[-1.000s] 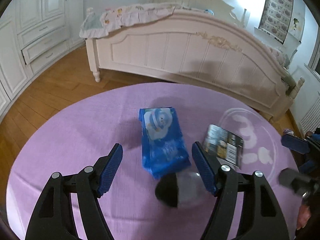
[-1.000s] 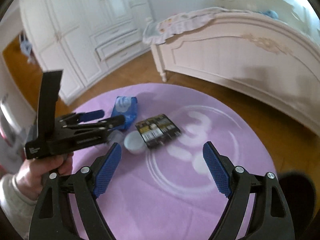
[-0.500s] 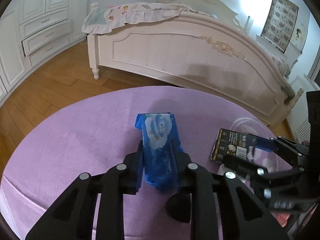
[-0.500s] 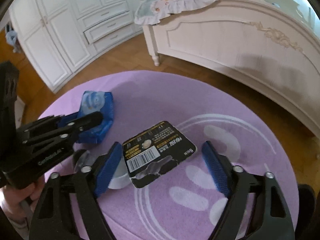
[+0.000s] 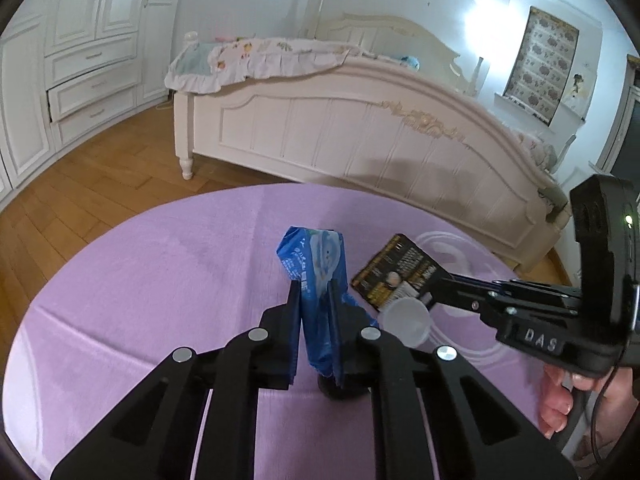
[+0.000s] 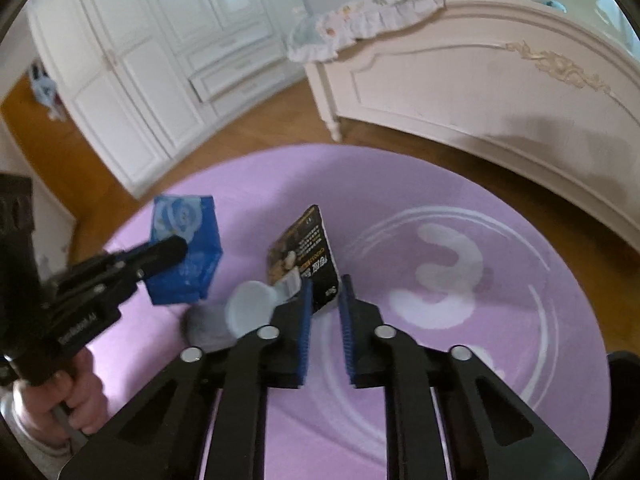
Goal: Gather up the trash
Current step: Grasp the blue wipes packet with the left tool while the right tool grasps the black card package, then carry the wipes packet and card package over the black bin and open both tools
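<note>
My left gripper [image 5: 316,292] is shut on a blue plastic wrapper [image 5: 316,272] and holds it upright above the purple round rug [image 5: 160,280]. The wrapper also shows in the right wrist view [image 6: 186,256]. My right gripper [image 6: 325,292] is shut on the lower edge of a black snack packet [image 6: 306,256], lifted off the rug; the packet also shows in the left wrist view [image 5: 396,272]. A small white cup [image 6: 250,306] lies tipped on the rug just left of the right gripper, with a dark base [image 5: 340,392] partly hidden behind the left fingers.
A white bed footboard [image 5: 360,140] stands beyond the rug. White wardrobes and drawers [image 6: 160,60] line the far left wall. Wooden floor [image 5: 80,184] surrounds the rug. The rug has a white pattern [image 6: 452,268] on its right half.
Both grippers have shut: the left on the blue wrapper, the right on the black packet. Both items have been lifted off the rug and now stand on edge.
</note>
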Demonstrator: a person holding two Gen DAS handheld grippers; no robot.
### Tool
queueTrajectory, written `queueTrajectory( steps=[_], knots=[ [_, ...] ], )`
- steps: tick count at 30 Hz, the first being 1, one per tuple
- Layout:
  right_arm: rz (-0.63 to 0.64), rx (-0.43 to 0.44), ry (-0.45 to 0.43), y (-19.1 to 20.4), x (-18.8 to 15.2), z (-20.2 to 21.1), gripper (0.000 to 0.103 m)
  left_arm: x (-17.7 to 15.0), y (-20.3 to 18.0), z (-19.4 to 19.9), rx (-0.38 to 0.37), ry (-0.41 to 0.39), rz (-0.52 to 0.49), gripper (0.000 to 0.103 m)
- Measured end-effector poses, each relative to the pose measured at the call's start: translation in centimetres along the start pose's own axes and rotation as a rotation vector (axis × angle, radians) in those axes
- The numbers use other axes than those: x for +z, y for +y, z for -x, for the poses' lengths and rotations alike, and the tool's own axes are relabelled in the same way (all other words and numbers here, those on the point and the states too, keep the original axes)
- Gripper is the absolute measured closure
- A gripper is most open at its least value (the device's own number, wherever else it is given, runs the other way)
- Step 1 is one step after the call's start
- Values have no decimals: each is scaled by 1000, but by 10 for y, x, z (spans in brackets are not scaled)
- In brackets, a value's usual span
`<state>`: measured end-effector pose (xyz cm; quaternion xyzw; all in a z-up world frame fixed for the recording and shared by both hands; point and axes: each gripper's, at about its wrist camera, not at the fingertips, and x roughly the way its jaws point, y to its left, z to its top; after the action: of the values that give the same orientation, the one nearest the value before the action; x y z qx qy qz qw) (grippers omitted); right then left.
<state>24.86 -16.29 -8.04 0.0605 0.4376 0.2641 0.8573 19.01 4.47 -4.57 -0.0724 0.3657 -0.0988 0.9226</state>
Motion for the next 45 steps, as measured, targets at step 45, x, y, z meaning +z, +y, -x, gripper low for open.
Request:
queueTrajectory(
  steps=[45],
  knots=[
    [-470,-128,-485,-141,-204,303,100,-69,-278,49,-351,-3,-384,90]
  ],
)
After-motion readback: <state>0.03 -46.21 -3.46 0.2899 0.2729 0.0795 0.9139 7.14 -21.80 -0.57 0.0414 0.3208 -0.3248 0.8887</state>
